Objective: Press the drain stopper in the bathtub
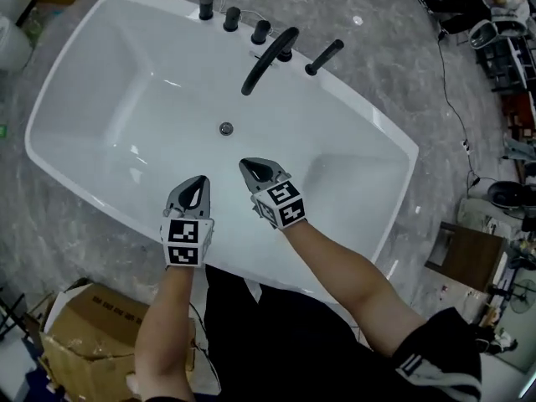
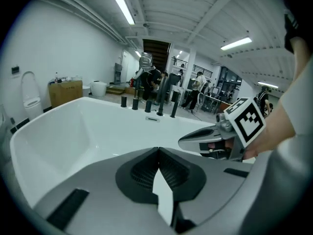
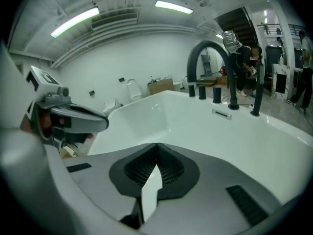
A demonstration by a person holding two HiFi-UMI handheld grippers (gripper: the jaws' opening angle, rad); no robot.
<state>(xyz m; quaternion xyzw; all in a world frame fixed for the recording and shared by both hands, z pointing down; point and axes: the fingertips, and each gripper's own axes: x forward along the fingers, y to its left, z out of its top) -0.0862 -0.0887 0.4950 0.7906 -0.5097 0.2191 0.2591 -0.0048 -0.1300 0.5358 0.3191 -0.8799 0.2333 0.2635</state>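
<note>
Grey marbled floor (image 1: 394, 74) all round, with a black cable (image 1: 453, 111) trailing across it at right. Black curved spout (image 1: 270, 59), lever handle (image 1: 324, 57) just beside it, three knobs (image 1: 232, 18) in a row. Cardboard box (image 1: 88, 329) at lower left; brown wooden stand (image 1: 467, 258) at right

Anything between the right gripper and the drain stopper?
Nothing: head view shows only bare white bathtub floor between the right gripper and the drain stopper.

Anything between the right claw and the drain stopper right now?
Nothing visible. The drain stopper sits exposed on the bathtub floor; the right claw, shut and empty, is over the basin on its near side. Only bare white tub shows between them; the black spout is beyond the stopper.
</note>
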